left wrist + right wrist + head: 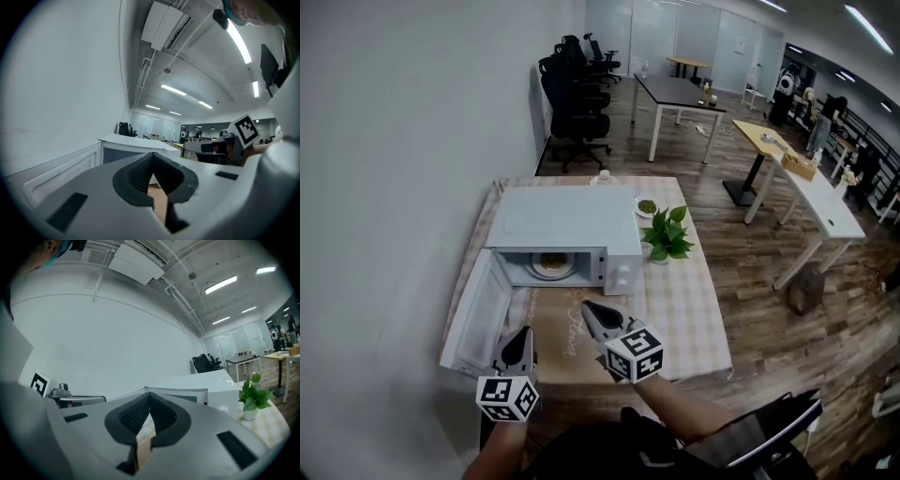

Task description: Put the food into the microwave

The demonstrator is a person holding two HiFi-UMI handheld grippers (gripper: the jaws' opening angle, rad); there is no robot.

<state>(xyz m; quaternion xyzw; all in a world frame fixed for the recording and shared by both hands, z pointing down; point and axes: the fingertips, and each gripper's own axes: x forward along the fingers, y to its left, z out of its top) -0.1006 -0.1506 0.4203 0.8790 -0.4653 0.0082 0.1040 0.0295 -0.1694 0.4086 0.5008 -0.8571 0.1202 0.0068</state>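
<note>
Left tongs [522, 336] and right tongs [590, 309] are closed, empty. The plate of food [551, 264] sits inside the microwave [567, 220] (door [478, 314] open) — a clumsy push could slam it, jolting the plate.

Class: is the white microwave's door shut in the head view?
No, the white door stands open leftward, baring a plate of food inside.

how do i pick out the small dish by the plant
Start at the white microwave on the checked table. At its right side stands a leafy plant. Just beyond the plant lies the dish: small, round, white, holding something green, low and flat, unlike the upright plant.
</note>
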